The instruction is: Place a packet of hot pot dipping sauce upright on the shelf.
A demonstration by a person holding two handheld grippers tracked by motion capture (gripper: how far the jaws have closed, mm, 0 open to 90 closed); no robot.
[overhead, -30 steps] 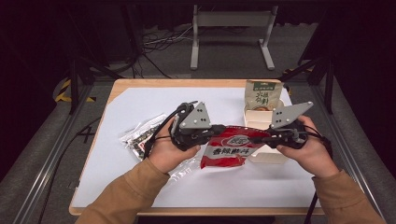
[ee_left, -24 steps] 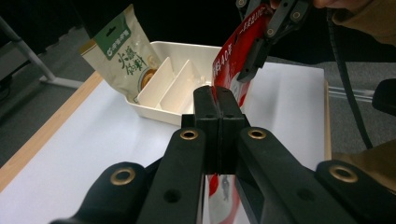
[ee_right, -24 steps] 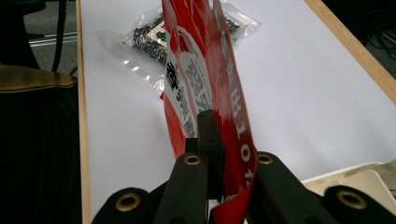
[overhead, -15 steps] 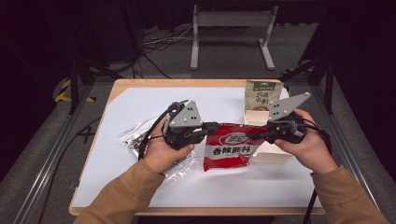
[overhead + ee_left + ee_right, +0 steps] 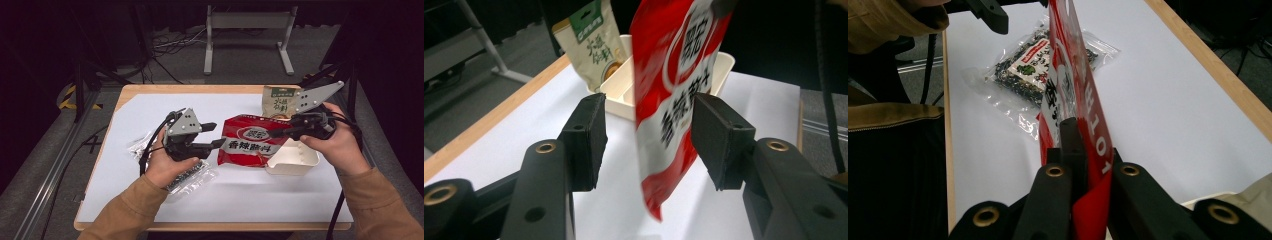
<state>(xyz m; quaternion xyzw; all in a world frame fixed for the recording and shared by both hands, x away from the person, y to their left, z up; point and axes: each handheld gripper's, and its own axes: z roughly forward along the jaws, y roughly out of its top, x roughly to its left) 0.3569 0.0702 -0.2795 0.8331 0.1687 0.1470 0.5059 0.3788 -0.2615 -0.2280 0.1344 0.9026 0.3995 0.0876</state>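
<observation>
The right tongs (image 5: pixel 280 134) clamp the red packet (image 5: pixel 250 145) (lifted above the worktop (image 5: pixel 250 200)), the tray (image 5: pixel 295 162) at its four o'clock. The left gripper view shows the left tongs (image 5: pixel 646 142) just opening, pads off the packet hanging between them; the right gripper view shows a clear seed bag (image 5: pixel 1038 70)

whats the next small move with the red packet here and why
Probably carry the red packet over the white tray. The right gripper is clamped on its edge, while the left gripper has just been opening and its pads stand clear of the packet between them.
</observation>
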